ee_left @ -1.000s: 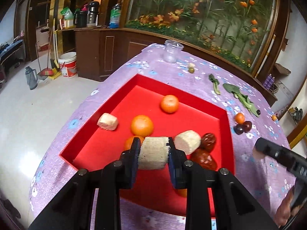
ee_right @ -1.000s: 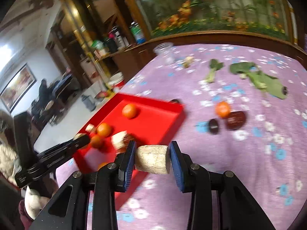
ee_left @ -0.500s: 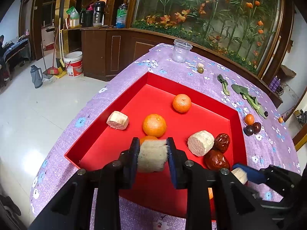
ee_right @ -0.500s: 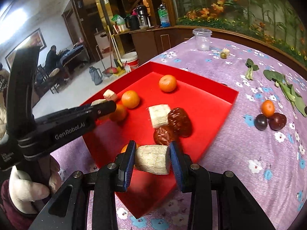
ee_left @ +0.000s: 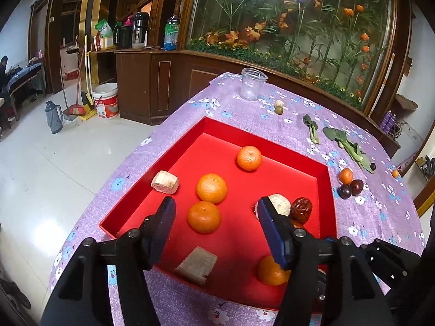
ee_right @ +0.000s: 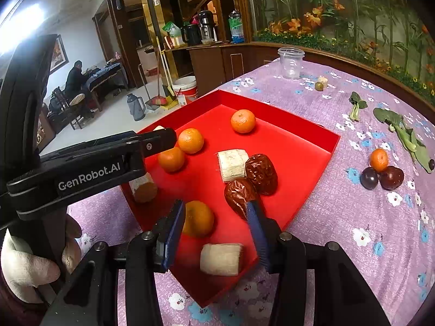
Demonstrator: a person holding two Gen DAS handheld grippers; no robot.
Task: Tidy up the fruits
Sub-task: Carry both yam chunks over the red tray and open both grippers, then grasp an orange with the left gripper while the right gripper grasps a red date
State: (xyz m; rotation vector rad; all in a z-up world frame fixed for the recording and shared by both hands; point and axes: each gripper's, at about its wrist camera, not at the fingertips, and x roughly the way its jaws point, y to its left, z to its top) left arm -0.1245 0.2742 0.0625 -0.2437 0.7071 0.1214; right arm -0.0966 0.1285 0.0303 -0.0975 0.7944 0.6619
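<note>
Left cane piece (ee_left: pixel 196 265): half a second earlier it was pinched between the left gripper's pads; now it lay on the floor of the red tray (ee_left: pixel 323 190), by the near wall, free of the fingers
Right cane piece (ee_right: pixel 221 258): likewise released; it sat in the tray's near corner, just below the right gripper's spread fingers, though the blur there left it unclear whether it had fully settled
Left gripper (ee_left: pixel 214 228): jaws spread wide, holding nothing, hovering over the tray above an orange (ee_left: pixel 204 216)
Right gripper (ee_right: pixel 216 228): jaws apart and empty, one pad beside an orange (ee_right: pixel 198 218), the other close to a red date (ee_right: pixel 240 194)
Tray contents: further oranges, two more cane pieces and a second date lay well spread inside
Still outside: a small orange (ee_right: pixel 378 159) and two dark plums (ee_right: pixel 380 178) touching one another on the purple tablecloth (ee_right: pixel 353 231), well apart from the tray
Meaning for the task: both drops looked complete; the loose trio on the cloth probably remained to be gathered
</note>
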